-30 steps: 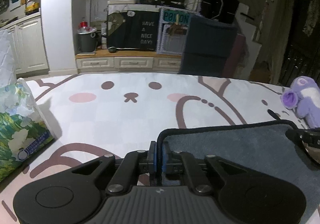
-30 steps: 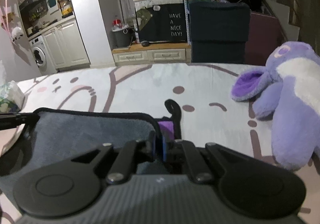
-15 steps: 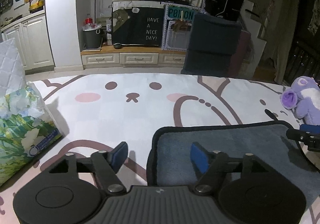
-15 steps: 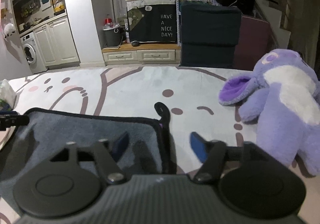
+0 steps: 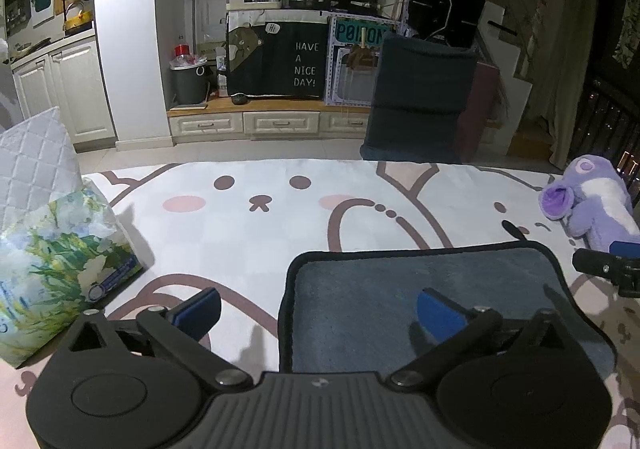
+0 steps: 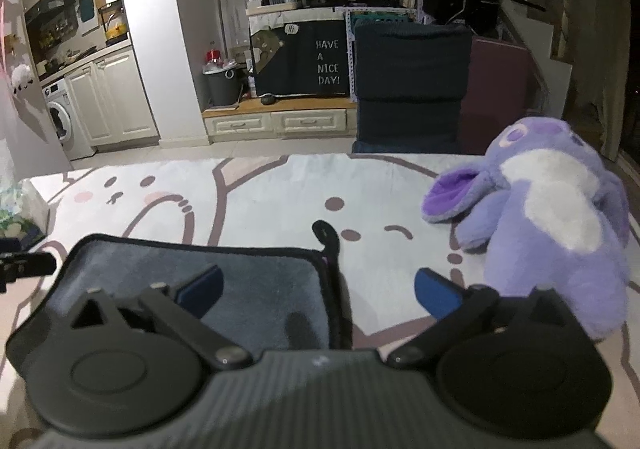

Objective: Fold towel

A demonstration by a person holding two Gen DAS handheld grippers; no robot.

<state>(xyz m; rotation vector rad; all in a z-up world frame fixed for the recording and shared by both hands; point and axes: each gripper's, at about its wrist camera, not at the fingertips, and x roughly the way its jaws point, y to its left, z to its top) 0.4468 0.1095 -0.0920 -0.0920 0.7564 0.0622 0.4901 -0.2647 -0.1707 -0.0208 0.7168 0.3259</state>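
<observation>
A grey-blue towel with a dark border (image 5: 400, 289) lies flat and folded on the cartoon-print cloth; it also shows in the right wrist view (image 6: 240, 281). My left gripper (image 5: 316, 309) is open and empty, straddling the towel's left edge from above. My right gripper (image 6: 320, 293) is open and empty, straddling the towel's right edge, where a black hanging loop (image 6: 326, 233) sticks out. The right gripper's finger shows at the right edge of the left wrist view (image 5: 600, 267).
A floral tissue box (image 5: 52, 269) and a quilted white pillow (image 5: 36, 157) sit at the left. A purple plush toy (image 6: 552, 217) lies at the right, close to my right gripper. Cabinets and a dark chair (image 5: 420, 97) stand beyond the far edge.
Both grippers were shut on the towel's far corners, then opened wide and let go. They have pulled back and up; the towel now lies flat.
</observation>
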